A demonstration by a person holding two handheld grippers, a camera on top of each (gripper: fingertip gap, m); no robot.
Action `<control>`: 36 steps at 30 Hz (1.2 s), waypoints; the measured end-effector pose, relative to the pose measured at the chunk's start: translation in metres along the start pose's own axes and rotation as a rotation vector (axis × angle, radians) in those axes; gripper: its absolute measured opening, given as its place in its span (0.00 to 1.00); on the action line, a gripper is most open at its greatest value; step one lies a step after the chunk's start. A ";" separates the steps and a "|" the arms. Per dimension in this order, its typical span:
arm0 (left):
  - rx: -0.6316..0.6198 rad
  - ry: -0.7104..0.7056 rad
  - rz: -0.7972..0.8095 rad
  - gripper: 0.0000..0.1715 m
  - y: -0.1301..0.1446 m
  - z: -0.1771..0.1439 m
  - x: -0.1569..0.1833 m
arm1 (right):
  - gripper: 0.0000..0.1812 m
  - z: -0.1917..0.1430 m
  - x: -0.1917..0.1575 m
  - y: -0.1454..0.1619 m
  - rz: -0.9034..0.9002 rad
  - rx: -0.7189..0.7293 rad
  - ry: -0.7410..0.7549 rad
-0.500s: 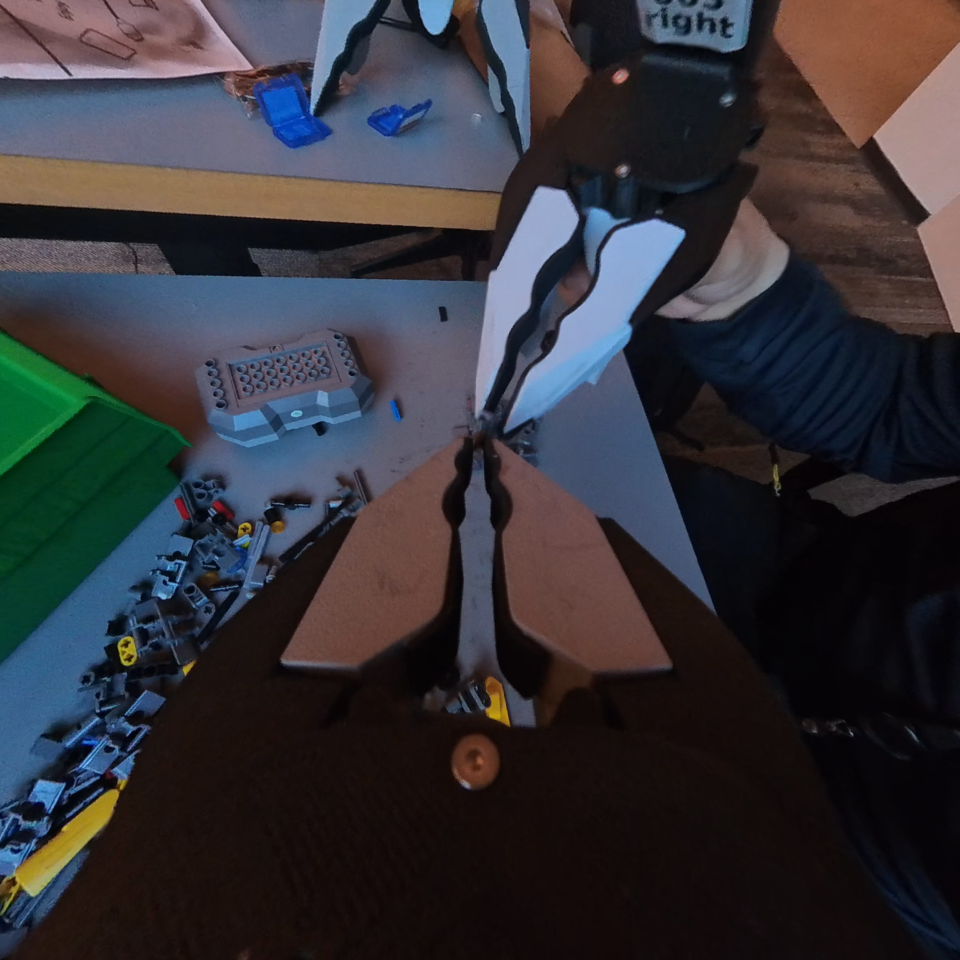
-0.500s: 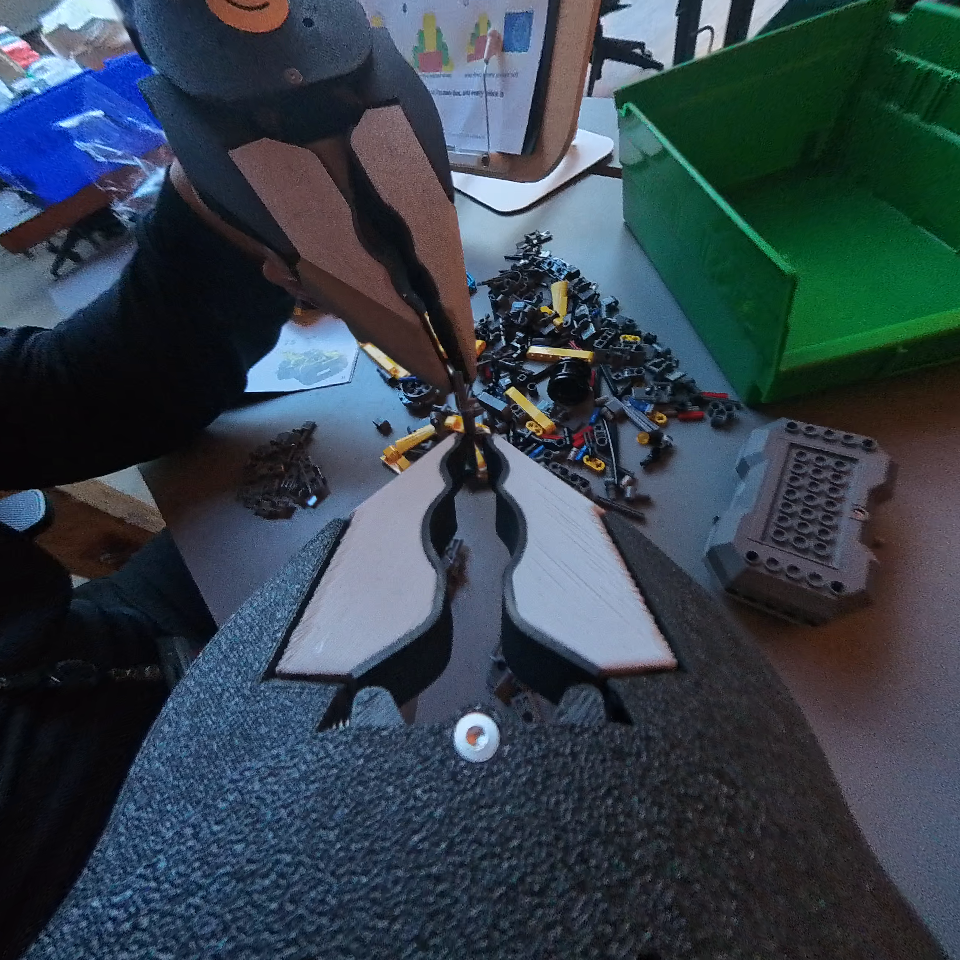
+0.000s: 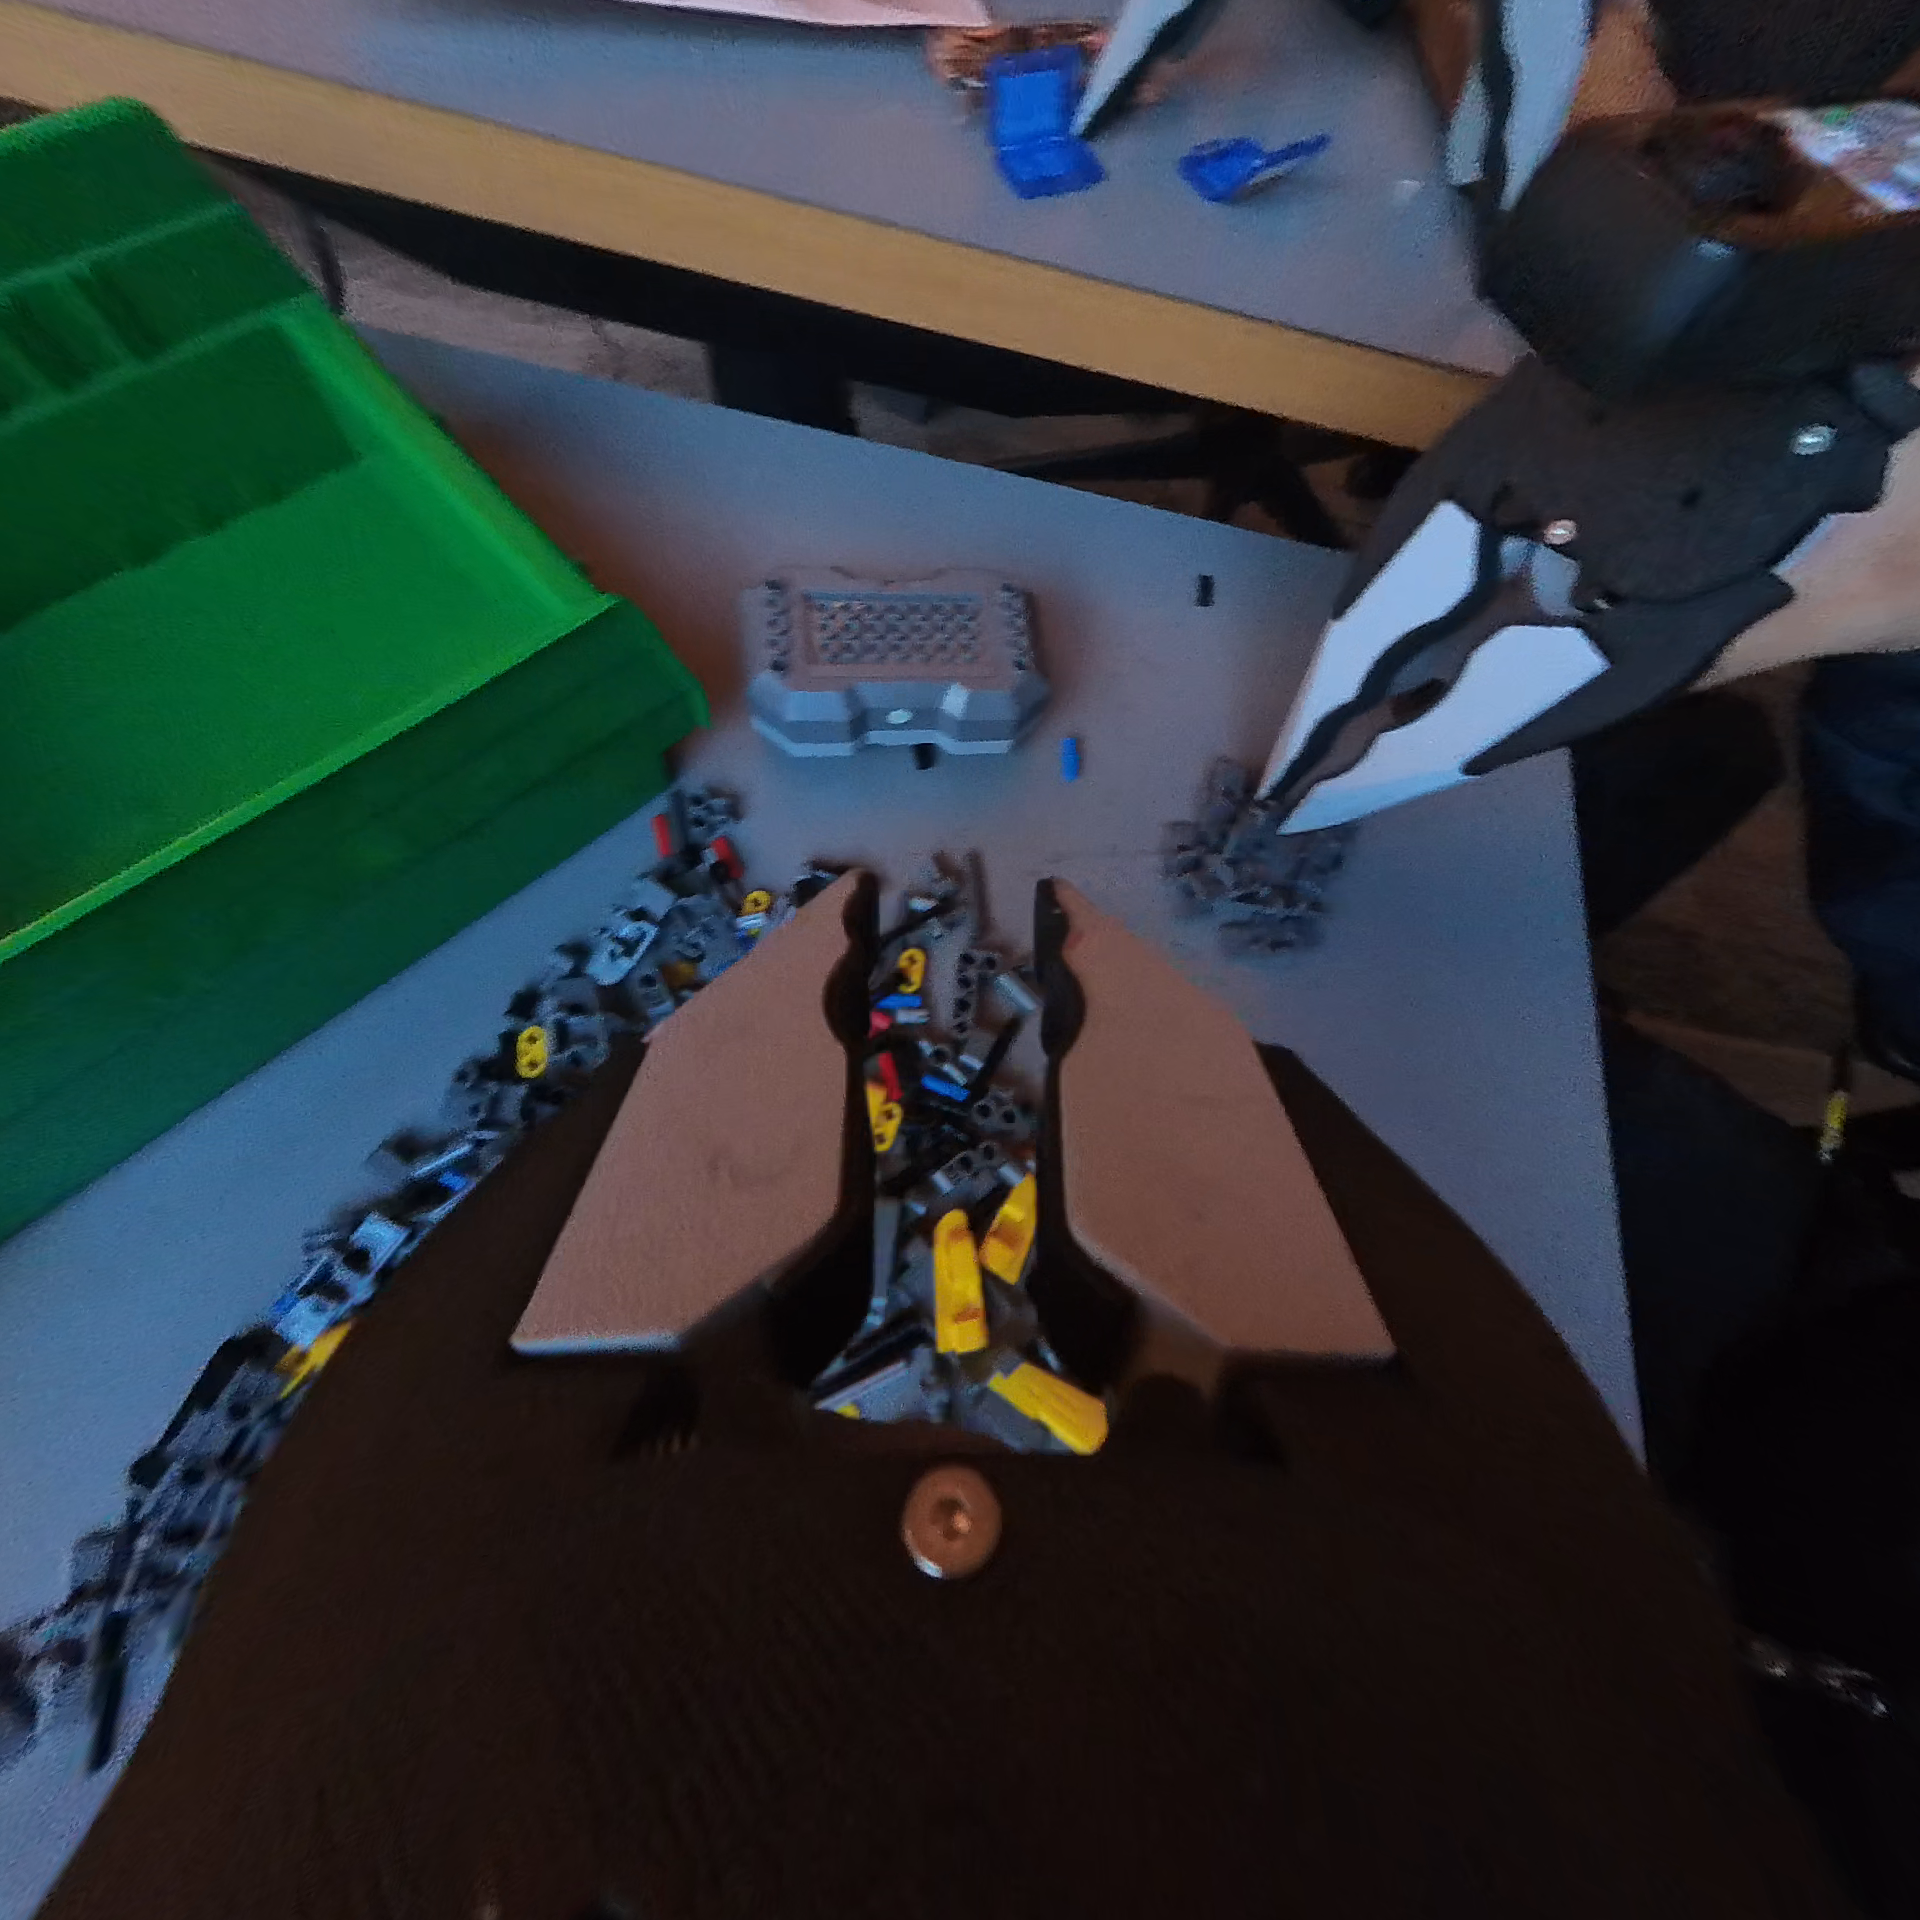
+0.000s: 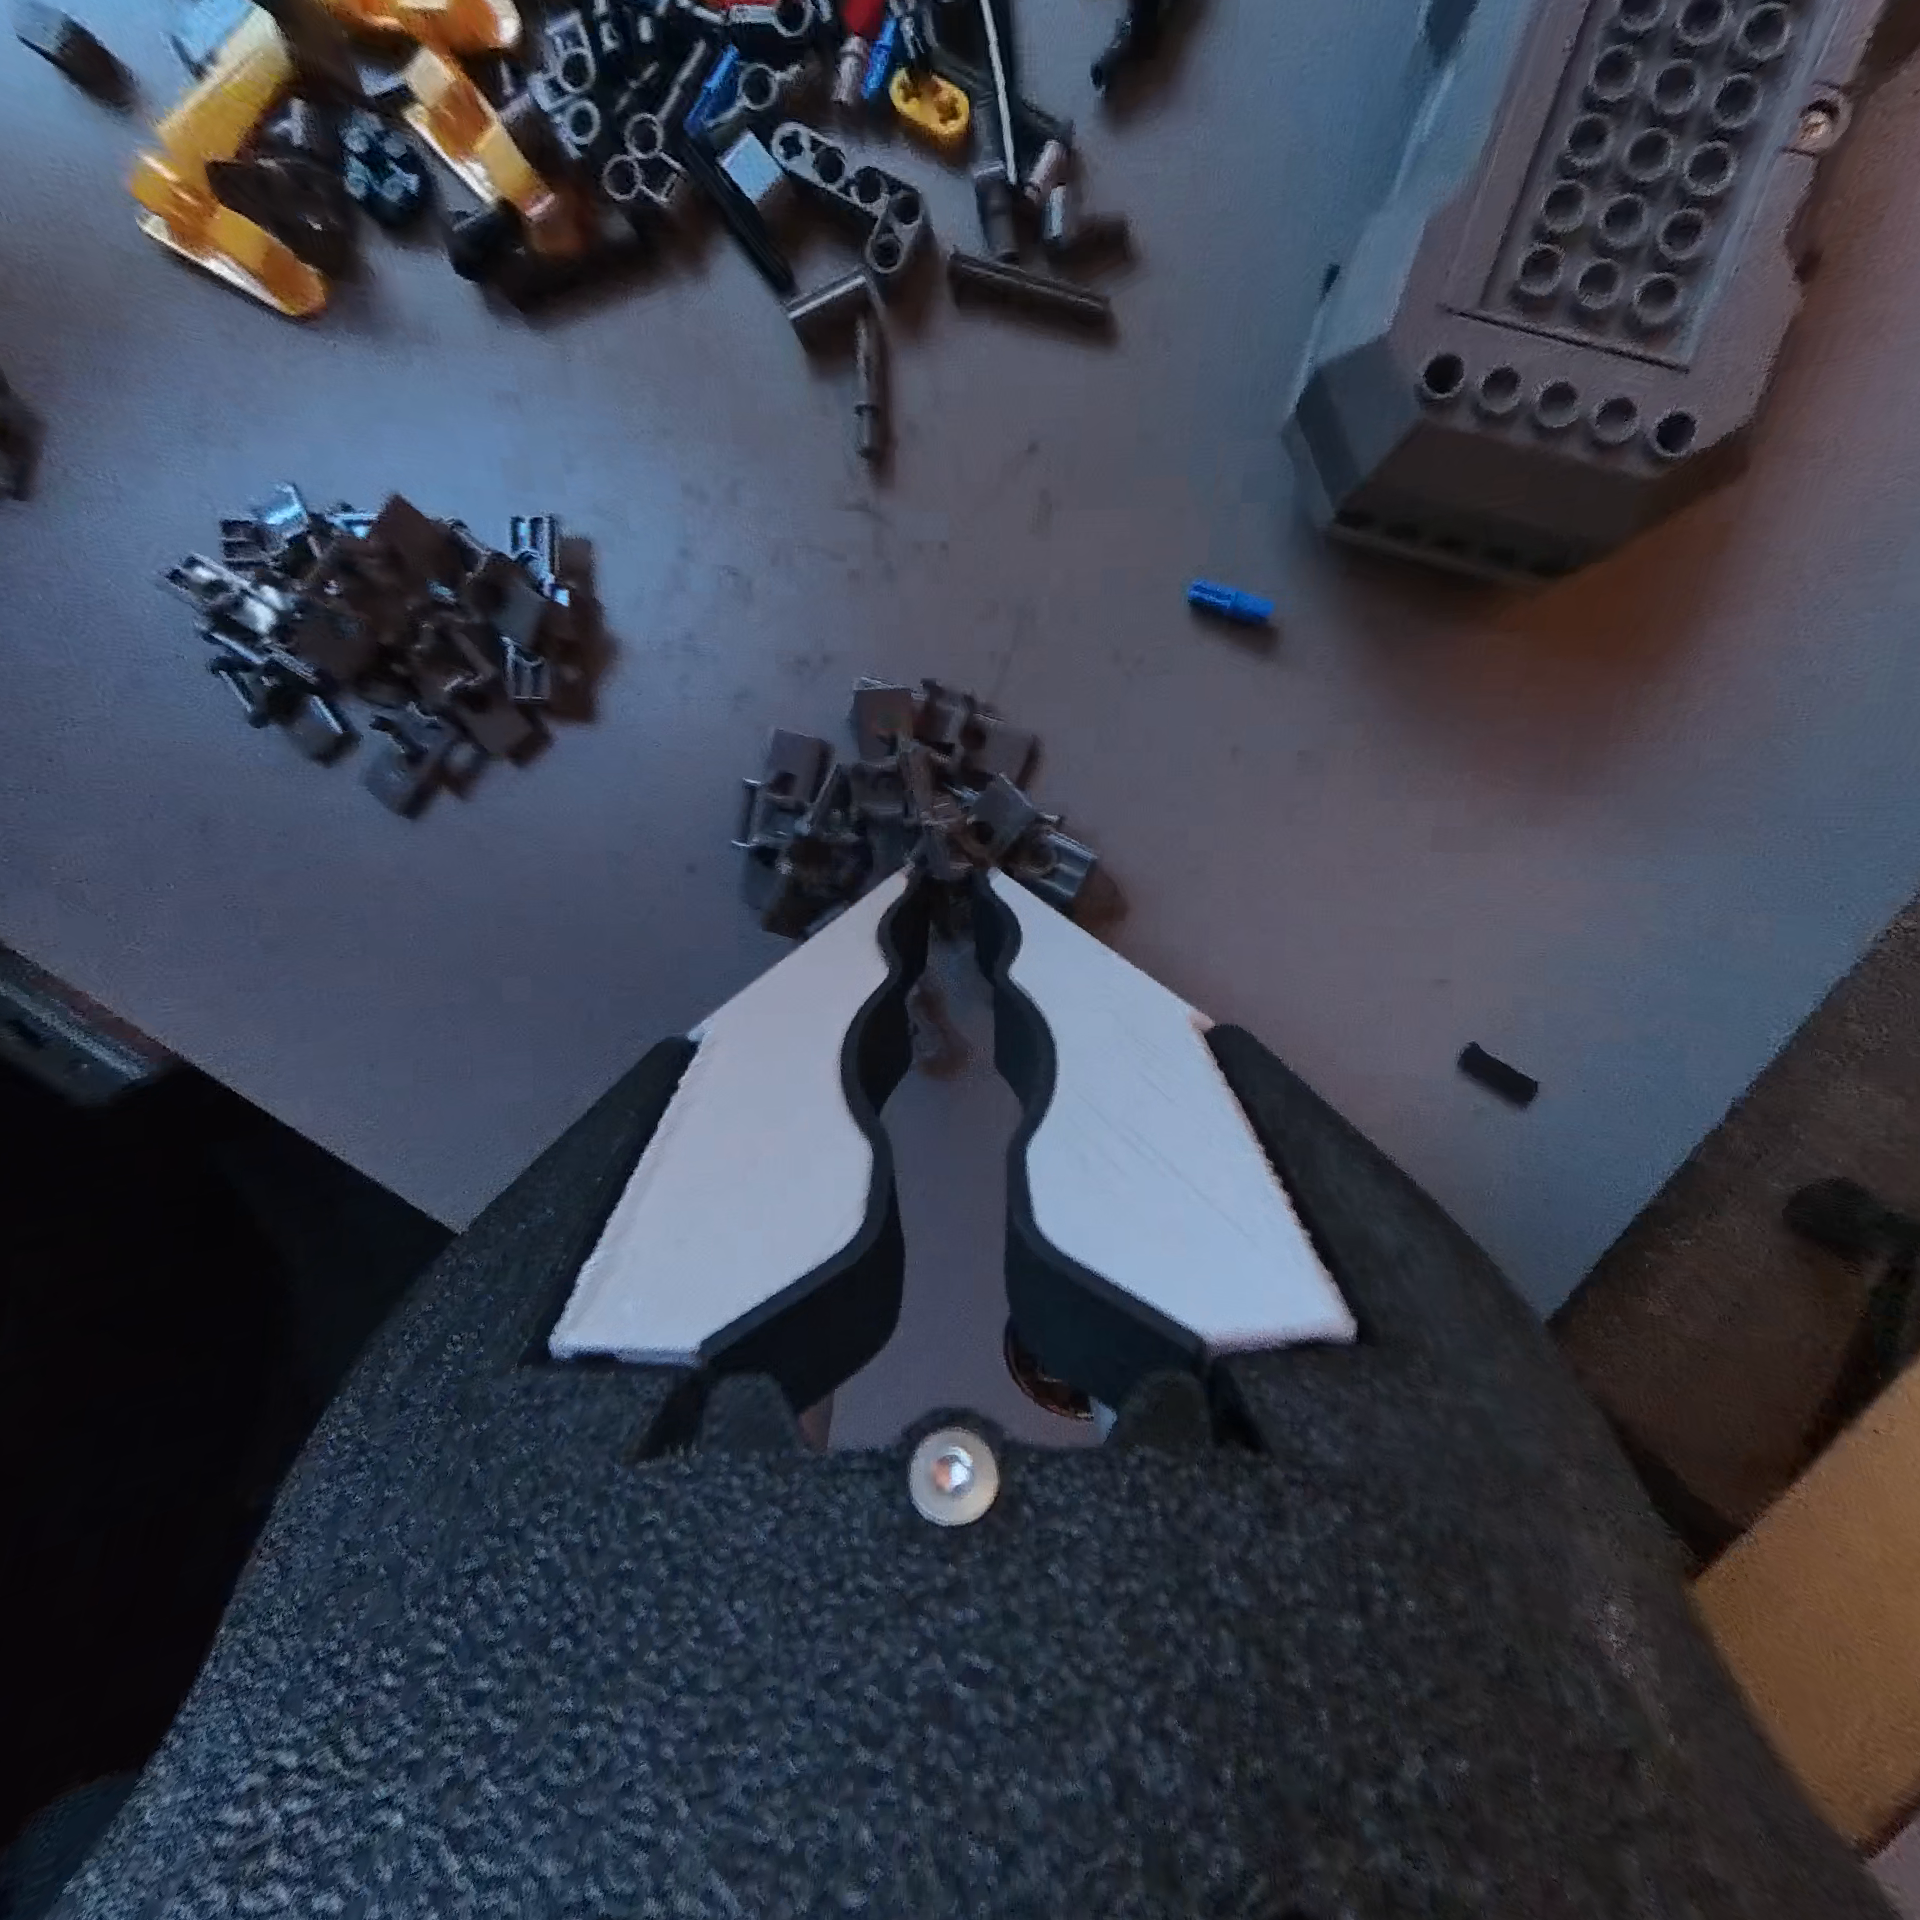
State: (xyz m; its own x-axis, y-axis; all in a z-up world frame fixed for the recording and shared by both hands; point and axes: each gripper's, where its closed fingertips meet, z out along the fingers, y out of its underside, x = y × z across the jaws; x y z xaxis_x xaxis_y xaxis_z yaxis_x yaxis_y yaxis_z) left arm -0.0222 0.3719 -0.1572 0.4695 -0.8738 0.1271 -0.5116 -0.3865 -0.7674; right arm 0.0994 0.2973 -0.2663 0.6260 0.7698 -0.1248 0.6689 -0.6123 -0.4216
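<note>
The left tool (image 3: 951, 899) hangs above the mixed heap of small building parts (image 3: 940, 1132), its brown fingers spread well apart with nothing between them, so the heap shows through the gap. The right tool (image 4: 943, 878) points down into a small pile of dark grey clips (image 4: 904, 805) on the grey bench (image 4: 1351, 831), white fingers drawn almost together at the tips; a small dark piece sits right there, but I cannot tell whether it is pinched or merely touched (motion blur smears it). A 2nd clip pile (image 4: 390, 644) lies apart to the side, suggesting sorting by kind. A grey studded block (image 3: 894, 660), a blue pin (image 4: 1231, 603) and a green bin (image 3: 260, 582) stand near; the bin is cut off by the frame edge.
</note>
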 end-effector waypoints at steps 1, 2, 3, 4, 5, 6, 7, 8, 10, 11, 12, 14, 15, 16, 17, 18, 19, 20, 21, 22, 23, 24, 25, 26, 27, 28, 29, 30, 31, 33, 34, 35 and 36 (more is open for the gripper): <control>-0.014 -0.038 -0.003 0.16 0.003 -0.002 -0.009 | 0.04 0.000 -0.003 -0.001 -0.004 0.005 -0.017; -0.036 -0.094 0.003 0.16 0.008 -0.003 -0.020 | 0.04 -0.001 -0.005 -0.002 -0.005 0.013 -0.025; -0.065 -0.146 0.014 0.16 0.015 -0.005 -0.031 | 0.06 -0.002 -0.004 -0.003 -0.003 0.019 -0.022; -0.102 -0.179 0.025 0.16 0.023 -0.007 -0.039 | 0.07 -0.004 -0.003 -0.004 0.001 0.024 -0.015; -0.143 -0.201 0.034 0.16 0.032 -0.009 -0.046 | 0.07 -0.006 -0.001 -0.005 0.008 0.034 -0.006; -0.186 -0.229 0.043 0.16 0.041 -0.012 -0.054 | 0.09 -0.009 0.000 -0.007 0.014 0.048 0.001; -0.227 -0.256 0.050 0.15 0.051 -0.015 -0.062 | 0.10 -0.012 0.000 -0.010 0.017 0.067 0.004; -0.266 -0.272 0.051 0.15 0.061 -0.017 -0.069 | 0.10 -0.016 0.000 -0.014 0.016 0.093 0.005; -0.361 -0.289 0.037 0.16 0.085 -0.021 -0.081 | 0.10 -0.023 -0.002 -0.028 0.017 0.165 0.005; -0.407 -0.303 0.035 0.16 0.095 -0.023 -0.086 | 0.10 -0.026 -0.003 -0.034 0.018 0.201 0.004; -0.443 -0.317 0.035 0.16 0.104 -0.024 -0.091 | 0.10 -0.029 -0.004 -0.041 0.017 0.232 0.005; -0.492 -0.296 0.031 0.16 0.116 -0.024 -0.090 | 0.10 -0.030 -0.004 -0.049 0.012 0.269 0.013; -0.507 -0.275 0.032 0.16 0.120 -0.023 -0.087 | 0.10 -0.030 -0.005 -0.051 0.007 0.275 0.019; -0.519 -0.253 0.033 0.16 0.123 -0.022 -0.084 | 0.10 -0.030 -0.004 -0.052 0.003 0.278 0.027; -0.525 -0.232 0.034 0.16 0.125 -0.022 -0.081 | 0.09 -0.029 -0.004 -0.053 0.000 0.280 0.033; -0.531 -0.211 0.036 0.16 0.127 -0.022 -0.077 | 0.09 -0.029 -0.004 -0.054 -0.001 0.282 0.032; -0.541 -0.197 0.040 0.18 0.129 -0.022 -0.074 | 0.09 -0.029 -0.005 -0.055 -0.001 0.286 0.031; -0.556 -0.195 0.045 0.20 0.132 -0.022 -0.073 | 0.09 -0.029 -0.005 -0.056 0.000 0.290 0.030; -0.569 -0.198 0.050 0.22 0.134 -0.021 -0.073 | 0.09 -0.029 -0.006 -0.057 -0.001 0.293 0.029; -0.579 -0.194 0.055 0.23 0.136 -0.019 -0.072 | 0.09 -0.029 -0.006 -0.057 -0.002 0.294 0.027; -0.586 -0.184 0.058 0.24 0.137 -0.017 -0.070 | 0.09 -0.029 -0.007 -0.057 -0.003 0.295 0.025; -0.595 -0.178 0.063 0.25 0.139 -0.016 -0.069 | 0.09 -0.029 -0.007 -0.058 -0.004 0.296 0.026; -0.611 -0.183 0.070 0.25 0.141 -0.015 -0.069 | 0.09 -0.029 -0.007 -0.058 -0.005 0.296 0.027; -0.629 -0.193 0.077 0.25 0.144 -0.015 -0.071 | 0.09 -0.029 -0.007 -0.058 -0.005 0.297 0.027; -0.647 -0.199 0.081 0.25 0.148 -0.014 -0.072 | 0.09 -0.030 -0.007 -0.058 -0.006 0.300 0.028; -0.665 -0.201 0.082 0.25 0.151 -0.014 -0.073 | 0.09 -0.031 -0.007 -0.058 -0.006 0.304 0.028; -0.682 -0.204 0.083 0.24 0.154 -0.013 -0.074 | 0.09 -0.032 -0.007 -0.059 -0.006 0.307 0.028; -0.692 -0.210 0.086 0.22 0.156 -0.013 -0.076 | 0.09 -0.033 -0.008 -0.059 -0.007 0.310 0.027; -0.692 -0.211 0.087 0.20 0.156 -0.013 -0.076 | 0.09 -0.034 -0.008 -0.059 -0.008 0.313 0.026; -0.678 -0.204 0.088 0.08 0.154 -0.013 -0.075 | 0.08 -0.035 -0.008 -0.060 -0.010 0.316 0.026; -0.669 -0.199 0.089 0.08 0.152 -0.013 -0.074 | 0.08 -0.035 -0.008 -0.060 -0.011 0.316 0.026; -0.661 -0.196 0.091 0.07 0.151 -0.014 -0.073 | 0.08 -0.035 -0.009 -0.060 -0.012 0.317 0.025; -0.654 -0.193 0.093 0.07 0.150 -0.015 -0.073 | 0.08 -0.035 -0.009 -0.060 -0.012 0.317 0.023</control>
State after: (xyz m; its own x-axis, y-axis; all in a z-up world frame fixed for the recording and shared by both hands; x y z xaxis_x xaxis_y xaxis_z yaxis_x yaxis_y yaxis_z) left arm -0.1440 0.3731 -0.2717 0.4916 -0.8670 -0.0819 -0.8566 -0.4645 -0.2249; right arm 0.0677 0.3206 -0.2088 0.6298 0.7703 -0.0995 0.5205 -0.5137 -0.6821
